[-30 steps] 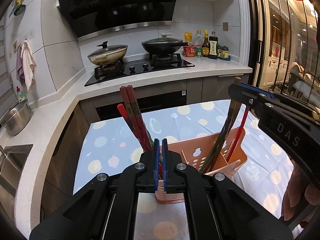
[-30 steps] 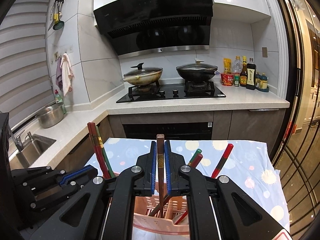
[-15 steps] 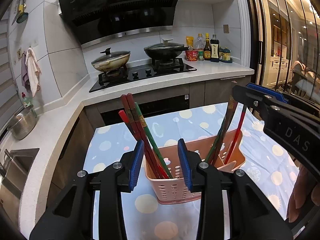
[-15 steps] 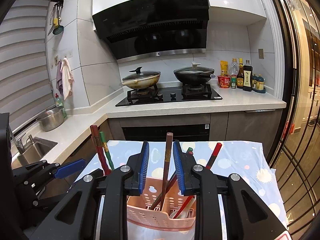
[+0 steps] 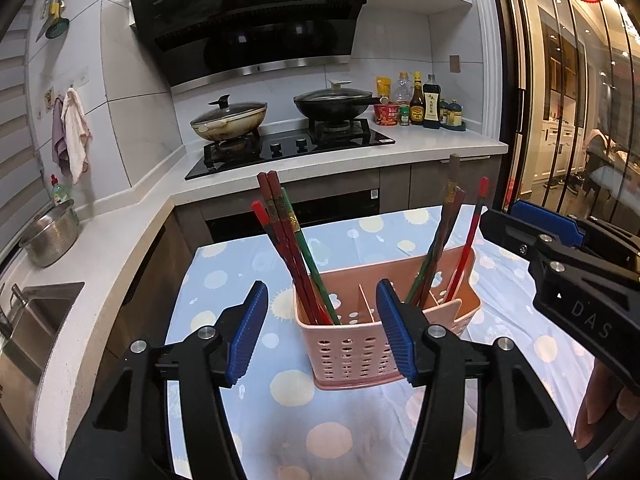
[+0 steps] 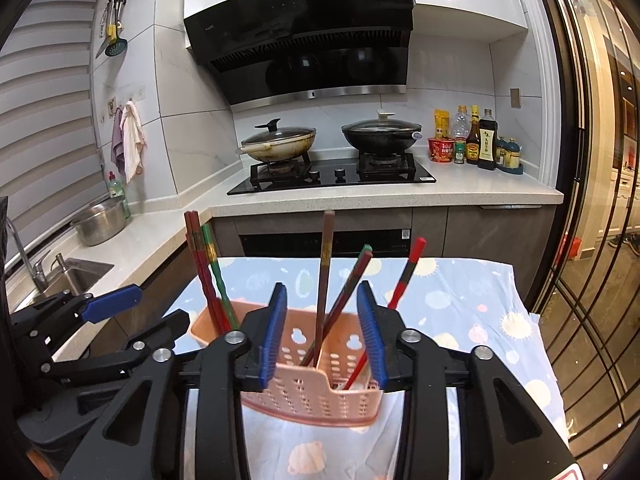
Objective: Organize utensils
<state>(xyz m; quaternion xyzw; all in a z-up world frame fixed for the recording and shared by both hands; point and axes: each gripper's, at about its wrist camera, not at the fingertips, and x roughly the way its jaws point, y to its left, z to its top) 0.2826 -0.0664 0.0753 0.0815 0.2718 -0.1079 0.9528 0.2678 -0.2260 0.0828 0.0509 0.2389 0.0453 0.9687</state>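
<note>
Now opening, left gripper (image 5: 322, 322) and right gripper (image 6: 322, 334), nothing pinched. Chopsticks (image 5: 294, 252) stood in pink basket (image 5: 352, 356) on dotted cloth (image 5: 280, 432). Light, stiff, slippery; best gripped near upper ends.

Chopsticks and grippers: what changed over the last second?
Both let go. The left gripper released the red chopsticks, the right gripper the brown chopstick; both sets of jaws are opening, and both have backed away. The chopsticks now stand free in the pink holder, which hasn't moved.
</note>
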